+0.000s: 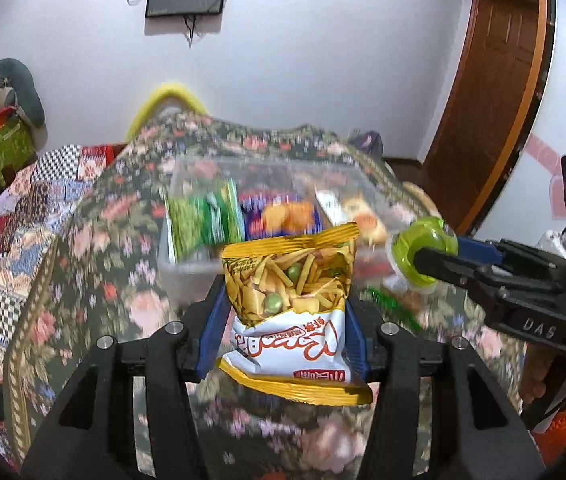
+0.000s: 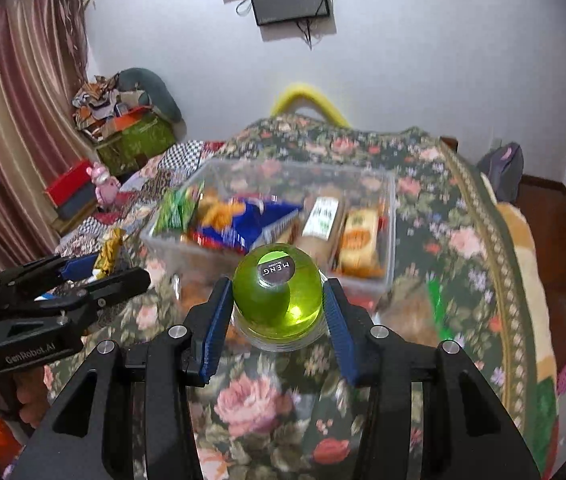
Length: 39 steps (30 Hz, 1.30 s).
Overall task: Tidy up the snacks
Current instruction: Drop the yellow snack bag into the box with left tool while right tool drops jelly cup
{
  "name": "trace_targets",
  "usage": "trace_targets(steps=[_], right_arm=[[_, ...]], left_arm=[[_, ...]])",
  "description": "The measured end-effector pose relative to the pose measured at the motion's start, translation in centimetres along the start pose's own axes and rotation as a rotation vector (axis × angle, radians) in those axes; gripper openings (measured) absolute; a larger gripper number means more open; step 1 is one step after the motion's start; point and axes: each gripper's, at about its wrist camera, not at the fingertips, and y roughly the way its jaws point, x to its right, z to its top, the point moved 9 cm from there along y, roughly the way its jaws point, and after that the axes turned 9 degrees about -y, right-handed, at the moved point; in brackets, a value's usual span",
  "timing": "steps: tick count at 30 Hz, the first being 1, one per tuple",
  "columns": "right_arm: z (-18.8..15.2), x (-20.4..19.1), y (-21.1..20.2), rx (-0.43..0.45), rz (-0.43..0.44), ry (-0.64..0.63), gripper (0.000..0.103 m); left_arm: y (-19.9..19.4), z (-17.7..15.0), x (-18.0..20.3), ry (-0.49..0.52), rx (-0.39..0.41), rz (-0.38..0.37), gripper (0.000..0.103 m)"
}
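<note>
A flowered cloth [image 2: 267,400] in dark green with pink roses covers the surface under both tools. Ahead of them on it sits a clear plastic bin [image 2: 389,216], rectangular with low see-through walls, already holding several packets: a green bag [image 2: 175,212] at its left end, a blue bag with orange snacks printed on it [image 2: 243,220] next to that, and two pale wrapped bars [image 2: 359,240] at its right end; the bin and its contents are blurred. The left tool [image 1: 285,312] is closed on a yellow-and-white snack bag [image 1: 287,308], its blue pads pressing the bag's two sides; the bag stands between the fingers with its crimped yellow edges at the near and far ends, a clear window showing yellow strips and green peas, and red lettering on the white lower part. This bag hangs just short of the bin's near wall, lifted clear of the cloth. The right tool [image 2: 277,304] is closed on a small green jelly cup [image 2: 277,300], a translucent lime dome with a round dark label on top, held between its blue pads, also just short of the bin's near wall. In the left wrist view the right tool [image 1: 423,256] and its cup [image 1: 423,254] appear off to the right of the snack bag.
</note>
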Motion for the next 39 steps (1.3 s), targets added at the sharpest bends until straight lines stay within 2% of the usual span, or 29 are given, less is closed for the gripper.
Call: trace_targets(steps=[7,16,30,36,39], right_arm=[[2.9,0.6,-0.1,0.047,-0.027,-0.019,0.043],[5.3,2.6,2.0,0.050,-0.066,-0.016,0.043],[5.2,6.7,7.1,-0.043,-0.091,0.042,0.043],[4.7,7.5,8.1,-0.067,-0.100,0.051,0.043],[4.4,7.6,8.4,-0.080,-0.086,0.053,0.043]], left_arm=[[0.7,4.0,0.7,0.022,0.052,0.003,0.052],[4.3,7.2,1.5,0.015,0.044,0.010,0.052],[12.2,8.2,2.0,0.003,-0.064,0.047,0.052],[14.1,7.9,1.7,-0.004,-0.096,0.070,0.052],[14.3,7.9,1.8,0.000,-0.102,0.078,0.056]])
